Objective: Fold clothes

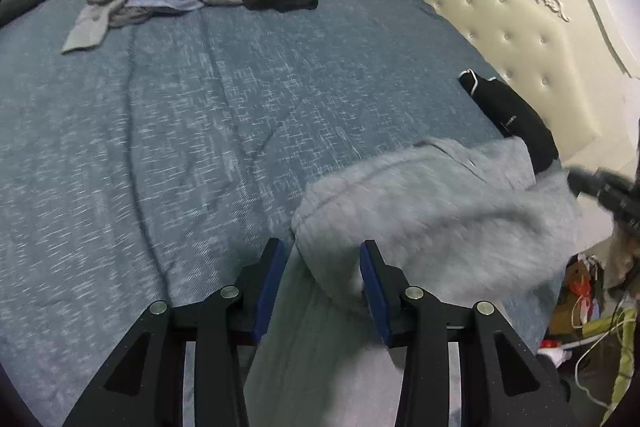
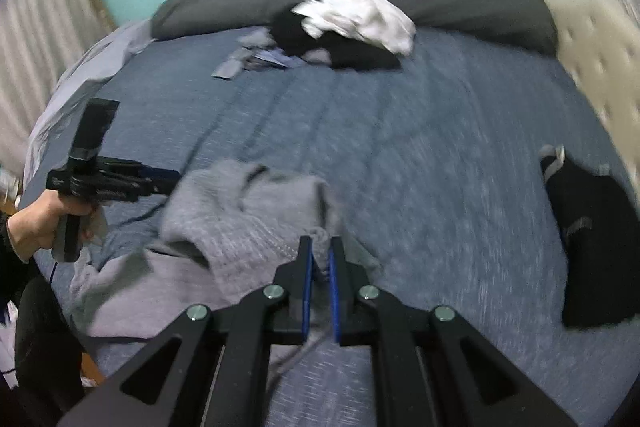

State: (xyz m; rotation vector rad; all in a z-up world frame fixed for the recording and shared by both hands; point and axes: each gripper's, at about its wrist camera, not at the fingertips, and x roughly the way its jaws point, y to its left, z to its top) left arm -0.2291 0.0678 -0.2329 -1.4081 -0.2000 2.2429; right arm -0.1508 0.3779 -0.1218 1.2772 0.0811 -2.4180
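Laying out: grey sweater slumps on the bed ahead of my left tool, pads apart off the knit; right tool pinches its edge; next I must spread it flat.

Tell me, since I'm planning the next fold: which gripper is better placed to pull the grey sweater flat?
Right, probably. The right gripper is shut on the grey sweater, while the left gripper stands open, gripping nothing.
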